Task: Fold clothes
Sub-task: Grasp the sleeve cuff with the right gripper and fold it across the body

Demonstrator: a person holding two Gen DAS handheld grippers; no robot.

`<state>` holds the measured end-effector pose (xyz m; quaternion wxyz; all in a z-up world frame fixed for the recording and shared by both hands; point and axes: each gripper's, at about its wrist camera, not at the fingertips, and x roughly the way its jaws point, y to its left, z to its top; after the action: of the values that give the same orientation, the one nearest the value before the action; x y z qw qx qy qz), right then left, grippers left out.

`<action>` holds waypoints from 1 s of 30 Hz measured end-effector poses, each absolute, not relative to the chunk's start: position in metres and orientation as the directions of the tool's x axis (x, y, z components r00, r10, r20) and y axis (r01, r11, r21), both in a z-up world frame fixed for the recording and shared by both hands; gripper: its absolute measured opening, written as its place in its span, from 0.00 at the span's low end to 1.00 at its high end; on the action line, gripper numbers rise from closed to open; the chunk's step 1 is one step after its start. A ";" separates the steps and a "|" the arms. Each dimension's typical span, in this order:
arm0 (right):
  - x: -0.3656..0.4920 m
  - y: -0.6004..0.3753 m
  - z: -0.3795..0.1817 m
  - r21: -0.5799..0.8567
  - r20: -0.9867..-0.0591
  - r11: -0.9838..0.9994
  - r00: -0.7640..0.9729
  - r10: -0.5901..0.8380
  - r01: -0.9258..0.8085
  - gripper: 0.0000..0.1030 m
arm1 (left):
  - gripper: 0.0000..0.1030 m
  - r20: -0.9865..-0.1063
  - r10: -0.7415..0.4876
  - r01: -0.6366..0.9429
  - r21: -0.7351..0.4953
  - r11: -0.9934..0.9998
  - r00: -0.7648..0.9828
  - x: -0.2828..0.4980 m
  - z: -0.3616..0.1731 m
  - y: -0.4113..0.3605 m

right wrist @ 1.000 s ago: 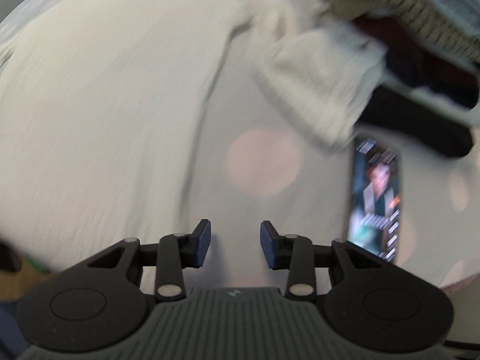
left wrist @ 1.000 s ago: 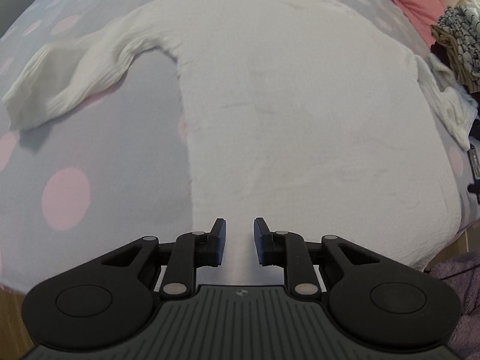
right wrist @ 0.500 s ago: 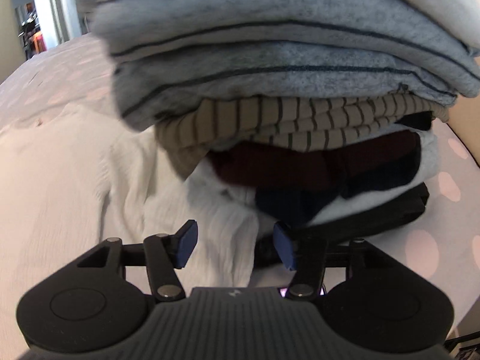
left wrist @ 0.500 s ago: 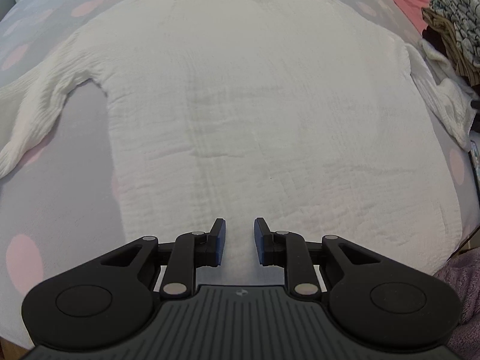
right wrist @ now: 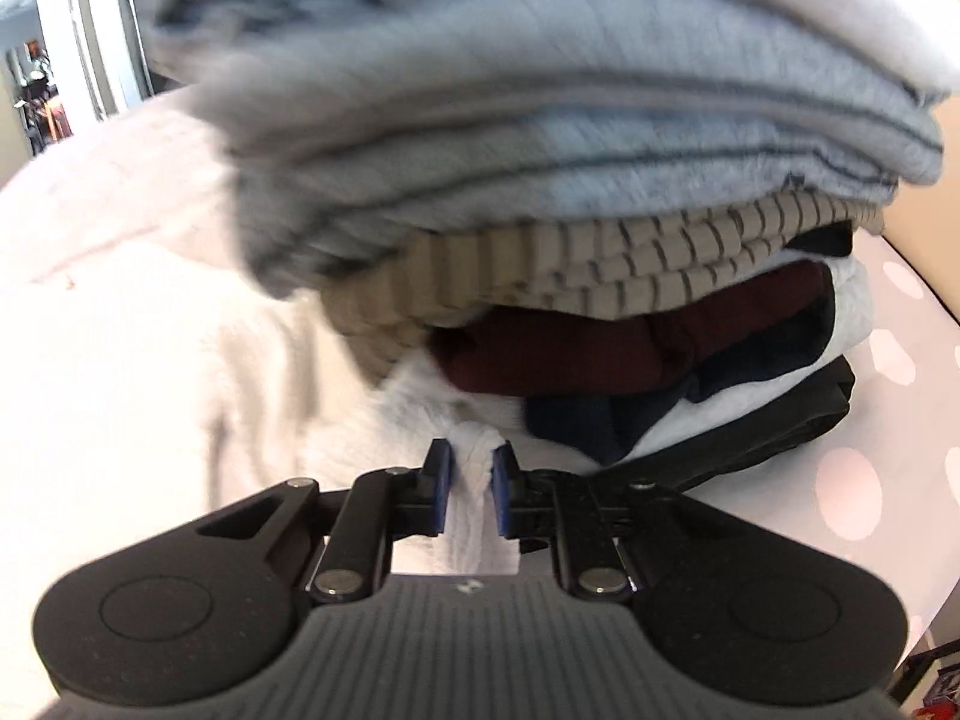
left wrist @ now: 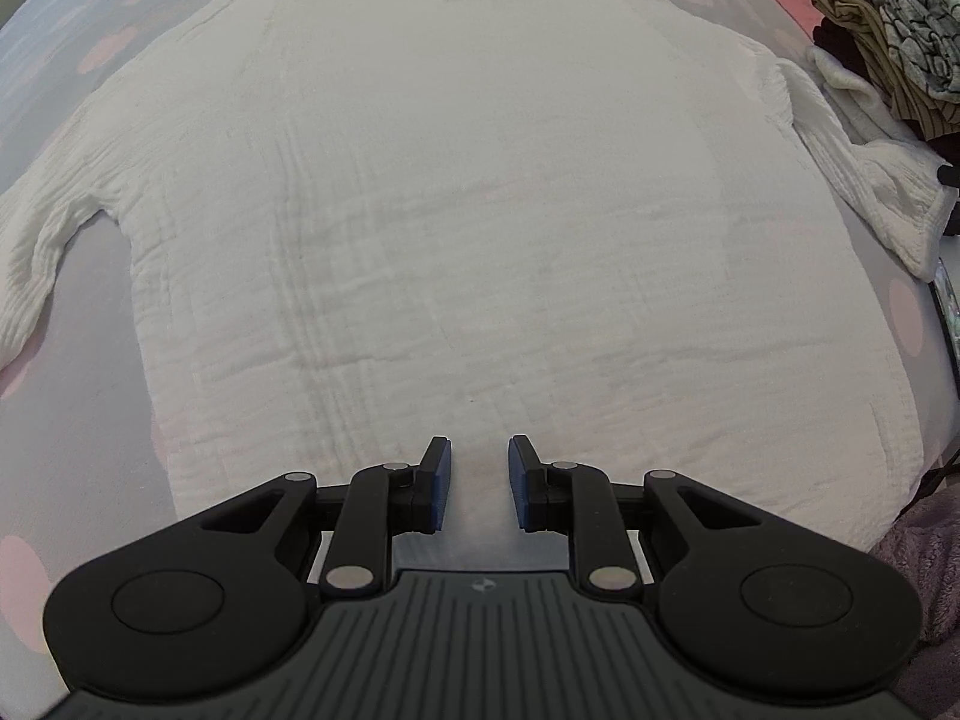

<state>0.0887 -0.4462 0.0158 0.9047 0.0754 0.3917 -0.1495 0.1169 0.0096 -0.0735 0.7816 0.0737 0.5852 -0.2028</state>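
Lying flat on the dotted grey bed (left wrist: 72, 420), the soft, light, floppy white crinkled cotton shirt (left wrist: 480, 210) is getting its sleeve cuff (right wrist: 474, 480) pinched by the right gripper (right wrist: 470, 489), while the left gripper (left wrist: 479, 483) is hovering with fingers spread over the hem.

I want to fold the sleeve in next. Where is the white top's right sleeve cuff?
In the right wrist view the sleeve cuff sits pinched in the right gripper, at the foot of the stack of folded clothes.
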 end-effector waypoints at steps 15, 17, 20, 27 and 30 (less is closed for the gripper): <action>0.101 -0.279 0.060 -0.066 -0.626 0.989 0.777 0.065 -0.136 0.16 | 0.18 -0.920 -0.268 0.400 -0.139 0.906 0.285 0.100 -0.051 0.014; 0.088 -0.251 0.052 -0.082 -0.642 0.967 0.755 0.135 -0.243 0.16 | 0.18 -0.920 -0.265 0.397 -0.136 0.908 0.289 0.099 -0.050 0.014; 0.075 -0.224 0.037 -0.104 -0.689 0.920 0.694 0.207 -0.378 0.16 | 0.18 -0.919 -0.265 0.395 -0.136 0.909 0.293 0.097 -0.048 0.016; 0.044 -0.202 0.005 -0.087 -0.786 0.856 0.563 0.255 -0.509 0.36 | 0.18 -0.916 -0.277 0.415 -0.140 0.899 0.289 0.096 -0.049 0.014; 0.033 -0.210 -0.001 -0.060 -0.800 0.868 0.544 0.253 -0.492 0.38 | 0.19 -0.905 -0.302 0.448 -0.146 0.882 0.300 0.092 -0.047 0.009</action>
<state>0.0328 -0.2097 -0.0009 0.8673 -0.1404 0.4265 0.2148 0.0924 0.0086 -0.0470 0.8033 0.0670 0.5439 -0.2332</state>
